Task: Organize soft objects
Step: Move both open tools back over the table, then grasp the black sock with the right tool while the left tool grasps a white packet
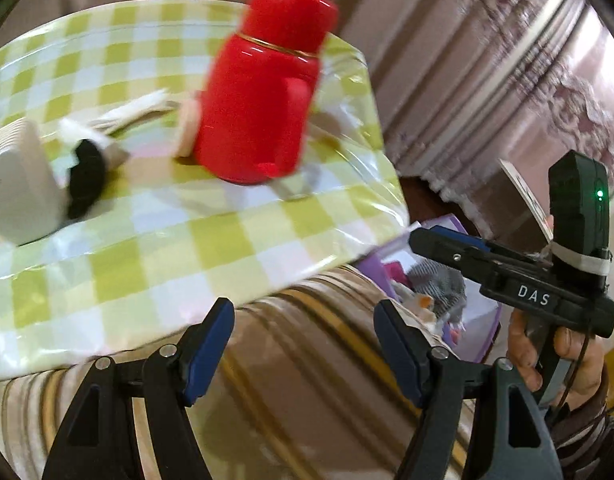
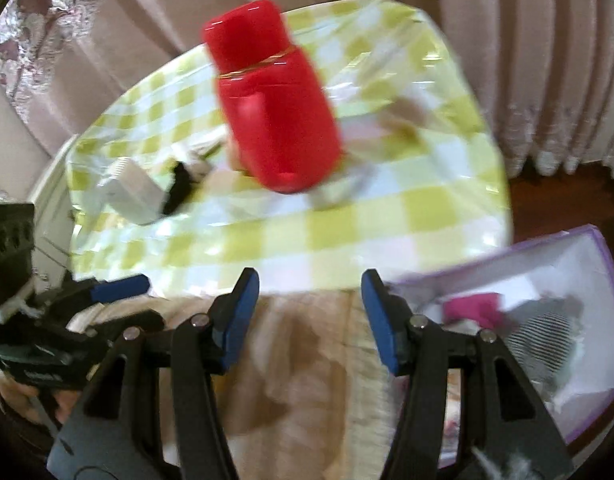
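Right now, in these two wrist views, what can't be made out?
- Small pale item behind the red flask, left wrist view: flask hides most, motion blurs the rest.
- Contents of the purple box, right wrist view: blurred, cut by the gripper finger.
- Black-and-white thing beside the white device: blurred, unidentifiable.

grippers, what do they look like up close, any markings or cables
Both are black scissor-like frames with silver pivot bolts and blue finger pads. The right gripper carries white "DAS" lettering, a green indicator light, white tape and a thin dark cable. The hand holding it shows a brown sleeve cuff.
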{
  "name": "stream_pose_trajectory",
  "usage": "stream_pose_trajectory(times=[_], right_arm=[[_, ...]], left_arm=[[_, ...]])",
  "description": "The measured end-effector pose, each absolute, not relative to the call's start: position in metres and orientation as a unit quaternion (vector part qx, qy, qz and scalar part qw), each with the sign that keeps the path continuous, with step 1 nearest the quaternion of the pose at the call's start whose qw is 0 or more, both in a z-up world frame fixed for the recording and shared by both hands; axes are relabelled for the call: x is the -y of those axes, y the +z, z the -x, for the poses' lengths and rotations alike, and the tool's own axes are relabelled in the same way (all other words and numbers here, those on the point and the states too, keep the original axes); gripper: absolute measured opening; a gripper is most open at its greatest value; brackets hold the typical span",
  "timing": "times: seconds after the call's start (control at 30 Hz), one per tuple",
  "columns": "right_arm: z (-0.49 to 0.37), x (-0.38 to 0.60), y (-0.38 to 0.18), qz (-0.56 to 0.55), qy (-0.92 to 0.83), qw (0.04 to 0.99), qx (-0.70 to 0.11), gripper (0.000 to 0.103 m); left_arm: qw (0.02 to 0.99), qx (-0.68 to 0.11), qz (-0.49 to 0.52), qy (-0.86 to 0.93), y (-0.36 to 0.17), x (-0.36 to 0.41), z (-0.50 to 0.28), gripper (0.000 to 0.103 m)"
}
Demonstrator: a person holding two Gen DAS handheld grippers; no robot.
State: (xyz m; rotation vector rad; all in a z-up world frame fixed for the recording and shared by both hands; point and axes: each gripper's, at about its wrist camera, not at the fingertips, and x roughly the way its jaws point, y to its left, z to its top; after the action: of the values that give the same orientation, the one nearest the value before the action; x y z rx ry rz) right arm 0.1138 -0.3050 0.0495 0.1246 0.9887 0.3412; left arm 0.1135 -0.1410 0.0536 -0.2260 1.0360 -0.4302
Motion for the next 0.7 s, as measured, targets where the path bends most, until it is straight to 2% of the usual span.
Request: stream_pose_trajectory(times=[0.4,0.7], right_arm=[[-0.155,0.195,0.051,-0.097,0.247,0.835,-0.483,0.057],[-0.188,0.141,0.036,-0.138,0.261,0.816,-0.498,0.057]], left_arm=[[0.879,-0.441,0.138,-0.121,0.098,0.041,-0.123,0.073],[0.898,-0.409,0.150,-0.066,0.141,-0.025,-0.163,0.073]])
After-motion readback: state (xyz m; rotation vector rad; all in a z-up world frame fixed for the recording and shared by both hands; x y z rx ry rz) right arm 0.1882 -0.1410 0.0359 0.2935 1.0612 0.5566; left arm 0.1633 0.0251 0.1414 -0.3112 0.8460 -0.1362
